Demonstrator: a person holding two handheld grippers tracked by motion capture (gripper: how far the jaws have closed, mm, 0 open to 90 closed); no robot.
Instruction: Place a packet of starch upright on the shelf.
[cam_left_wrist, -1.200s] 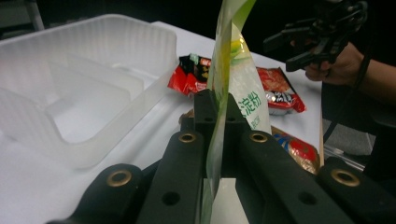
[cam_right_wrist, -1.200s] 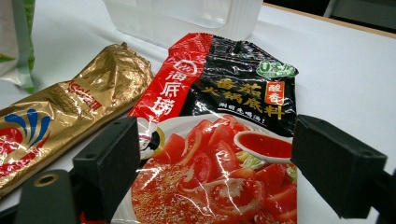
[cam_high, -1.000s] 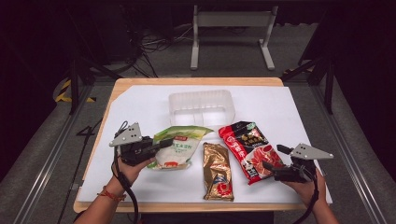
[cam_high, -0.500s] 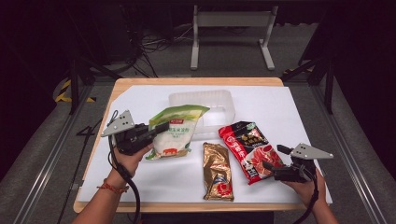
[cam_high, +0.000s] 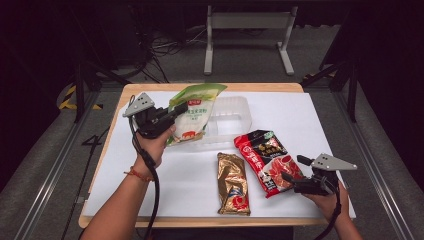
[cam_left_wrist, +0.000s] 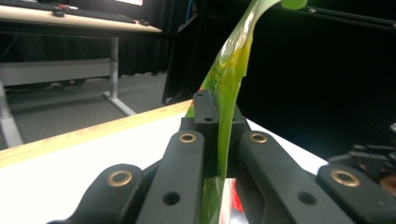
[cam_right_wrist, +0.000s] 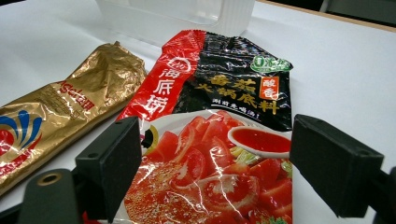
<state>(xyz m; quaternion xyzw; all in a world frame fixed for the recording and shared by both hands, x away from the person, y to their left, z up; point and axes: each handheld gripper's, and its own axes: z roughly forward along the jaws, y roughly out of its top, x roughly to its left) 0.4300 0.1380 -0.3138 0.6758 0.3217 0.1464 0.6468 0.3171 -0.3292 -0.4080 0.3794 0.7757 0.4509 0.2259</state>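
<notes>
A green and white pouch hangs in the air over the table's back left, pinched at its left edge by my left gripper. In the left gripper view the jaws are shut on the pouch's thin green edge. A red and black tomato pouch lies flat at the front right. My right gripper rests at that pouch's near corner, jaws open. The right gripper view has the tomato pouch lying between and beyond the spread fingers. A gold packet lies at the front centre.
A clear plastic tray stands at the back centre of the white sheet, partly behind the lifted pouch. The wooden table edge runs along the front. A metal stand is on the floor beyond the table.
My left gripper has lifted the green pouch off the sheet and carried it up and back toward the tray. The right gripper has stayed where it was.
</notes>
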